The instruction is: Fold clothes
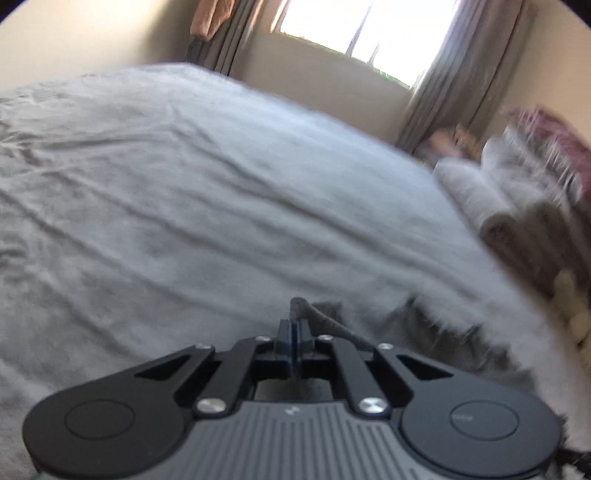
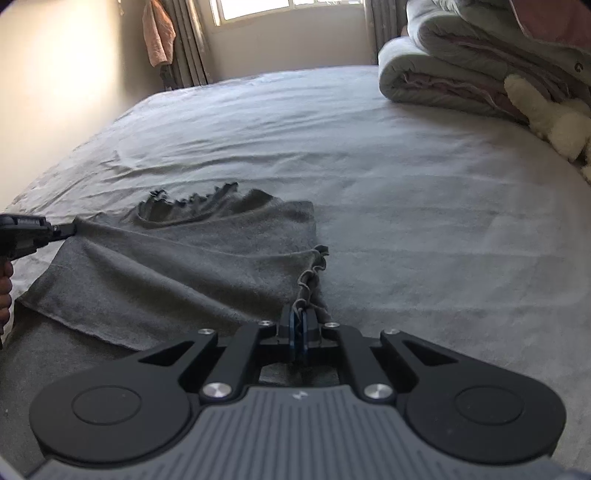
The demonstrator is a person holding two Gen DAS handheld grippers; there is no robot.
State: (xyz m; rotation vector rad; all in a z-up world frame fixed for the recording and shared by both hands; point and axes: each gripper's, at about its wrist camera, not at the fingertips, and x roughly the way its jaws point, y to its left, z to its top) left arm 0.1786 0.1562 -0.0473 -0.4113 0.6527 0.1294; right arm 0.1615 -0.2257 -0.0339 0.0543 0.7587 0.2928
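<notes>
A grey garment (image 2: 184, 258) lies on the bed (image 2: 406, 184) near its front edge. The left gripper (image 2: 70, 229) and the right gripper (image 2: 300, 321) each pinch an edge of it, fingers closed.

grippers: 2 (image 2: 299, 325) | grey garment: 1 (image 2: 184, 258) | plush toy: 1 (image 2: 554, 118) | folded duvet: 1 (image 2: 443, 74)

Bright window (image 2: 280, 7) with grey curtains (image 2: 186, 44) behind a grey-sheeted bed (image 2: 424, 221).
</notes>
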